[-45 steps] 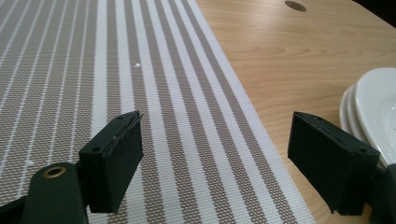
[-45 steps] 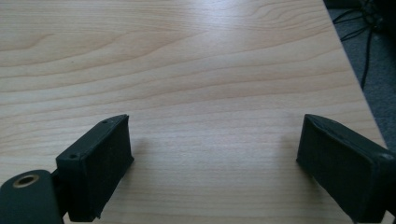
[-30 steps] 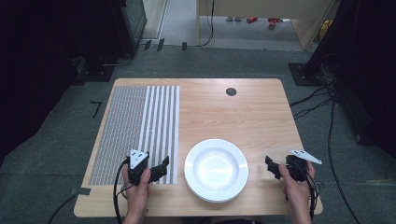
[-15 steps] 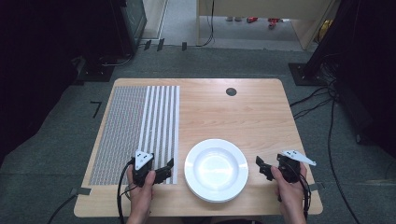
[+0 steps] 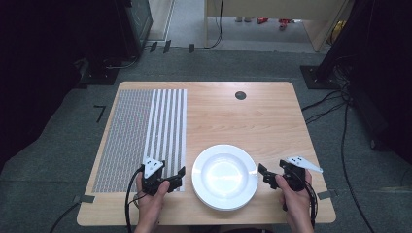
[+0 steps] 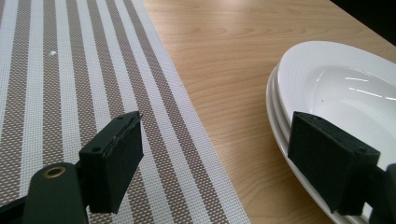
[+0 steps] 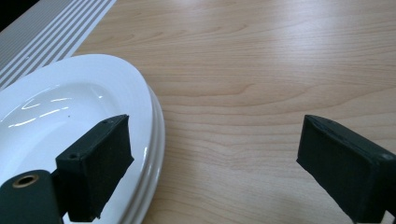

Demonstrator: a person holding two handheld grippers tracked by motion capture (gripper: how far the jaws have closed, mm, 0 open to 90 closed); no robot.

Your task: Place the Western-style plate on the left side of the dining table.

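The white plates (image 5: 225,176) sit in a stack at the near edge of the wooden table (image 5: 262,116), between the two grippers. They lie flat, bowl side up. They are round, so they have no long side and point no way.

The left gripper (image 5: 176,177) is just left of the plates, over the striped mat (image 5: 145,131). Its jaws are wide apart and hold nothing.

The right gripper (image 5: 265,173) is just right of the plates. Its jaws are wide apart too, and empty. One jaw hangs over the plates' rim.
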